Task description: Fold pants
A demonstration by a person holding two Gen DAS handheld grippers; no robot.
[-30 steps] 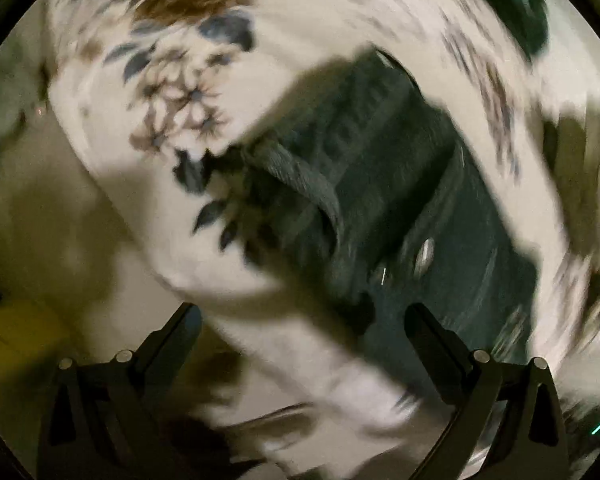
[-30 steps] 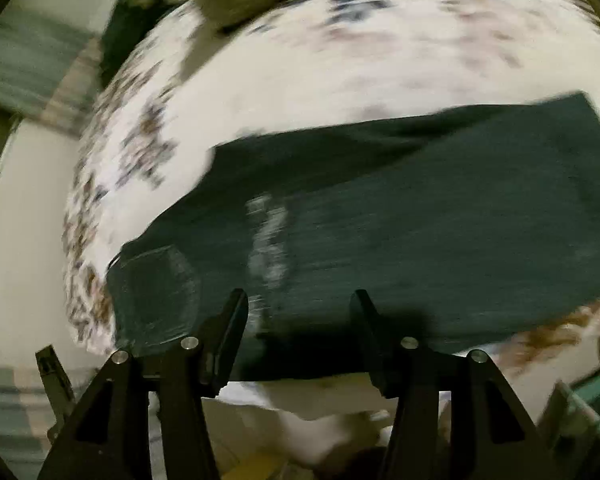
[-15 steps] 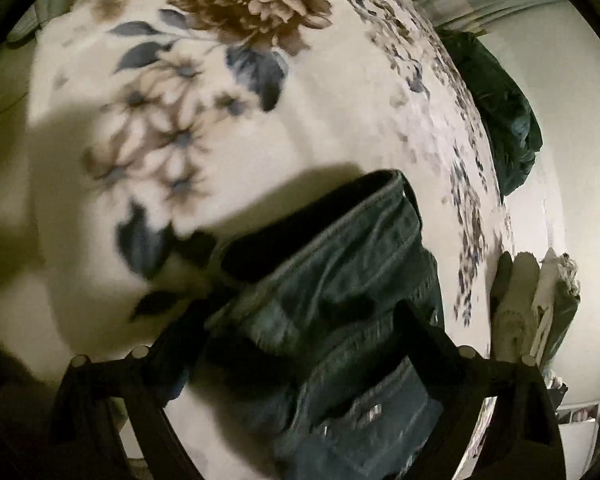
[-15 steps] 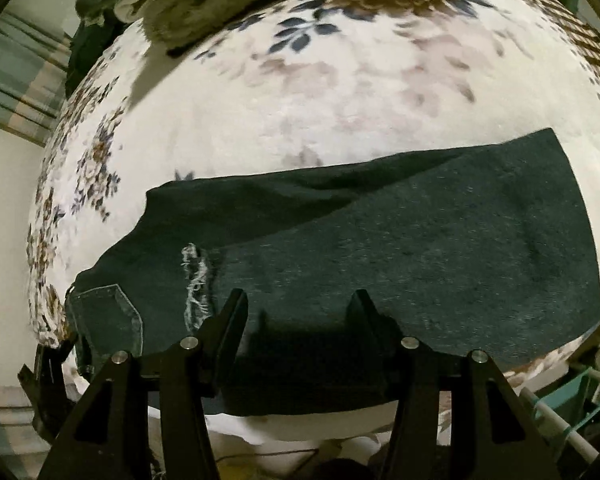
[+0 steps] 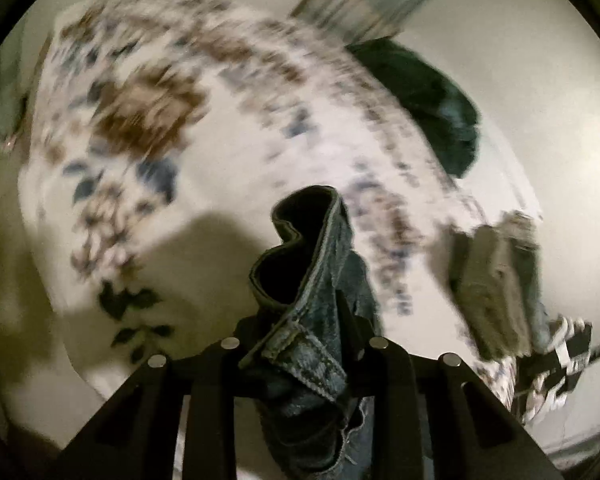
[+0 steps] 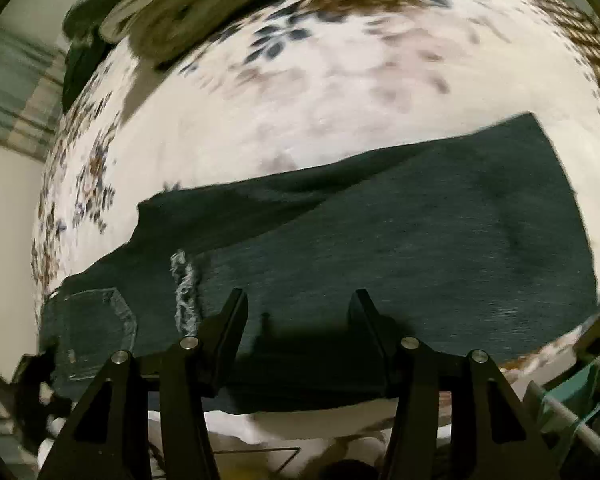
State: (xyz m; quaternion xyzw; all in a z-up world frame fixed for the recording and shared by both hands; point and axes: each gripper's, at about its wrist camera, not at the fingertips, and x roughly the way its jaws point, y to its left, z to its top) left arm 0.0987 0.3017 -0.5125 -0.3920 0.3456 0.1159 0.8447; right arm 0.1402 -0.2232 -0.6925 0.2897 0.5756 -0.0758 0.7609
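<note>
left gripper (image 5: 306, 344) pinching bunched waistband of jeans (image 6: 380, 248), lifted off floral bedspread (image 6: 340, 100), prob to carry it over for a fold; right gripper (image 6: 298, 320) spread wide, low over the leg lying flat, prob ready to pin or grab near frayed rip (image 6: 184, 288)

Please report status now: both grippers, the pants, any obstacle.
Left gripper shut on dark denim pants waistband. Right gripper open over pants. Nothing blocking.

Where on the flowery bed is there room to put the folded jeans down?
The bedspread lies bare beyond the jeans, up to the bedding pile at the far edge. Crowded: the near edge, all jeans under the open right gripper. The left gripper holds their waistband.
</note>
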